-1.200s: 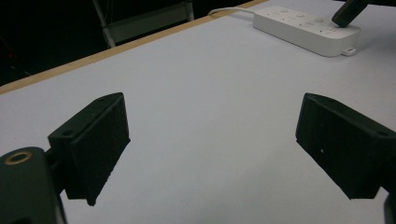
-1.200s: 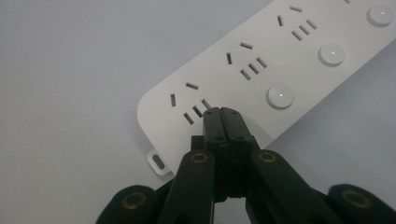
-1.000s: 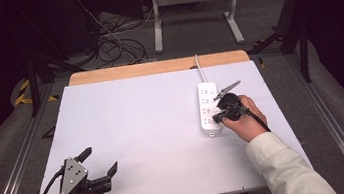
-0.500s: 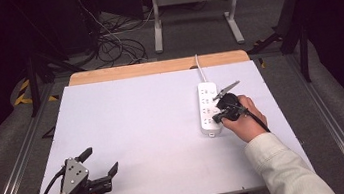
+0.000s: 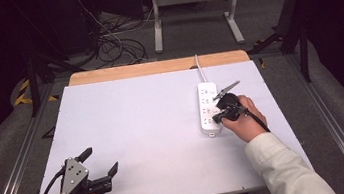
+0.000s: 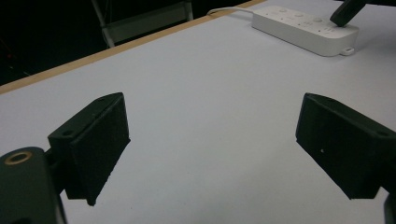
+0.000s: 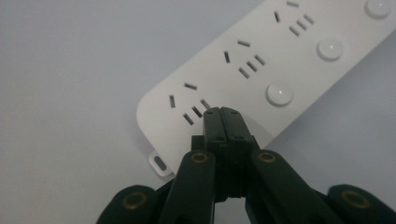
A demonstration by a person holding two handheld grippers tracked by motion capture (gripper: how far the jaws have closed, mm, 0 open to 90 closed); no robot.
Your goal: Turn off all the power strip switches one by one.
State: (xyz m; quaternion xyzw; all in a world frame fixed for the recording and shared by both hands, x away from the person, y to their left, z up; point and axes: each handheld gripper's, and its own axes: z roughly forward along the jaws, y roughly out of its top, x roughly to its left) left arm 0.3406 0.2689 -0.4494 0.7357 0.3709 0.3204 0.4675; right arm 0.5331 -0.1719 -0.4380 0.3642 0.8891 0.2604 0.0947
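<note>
Two grippers in play, but just one is near the work: the right gripper (image 5: pixel 222 114) sits at the near end of the white power strip (image 5: pixel 208 105), jaws pressed fully together with nothing between them, tips on or just over the strip's top face beside the last socket, near its row of round buttons (image 7: pixel 279 93); can't tell if they actually touch. The strip lies on the right half of the desk (image 5: pixel 144 131), long axis running away from the person toward the far edge, cord leaving the far end. So the strip stretches straight ahead of the closed jaws, and the next button is slightly ahead and off to one side of the tips in the right gripper view. My read: it's a poke with closed tips, so the move turns on a short sideways shift, not a reach. The left gripper (image 5: pixel 100 171) is well apart at the near left corner, jaws wide open, holding nothing, strip far off diagonally.
</note>
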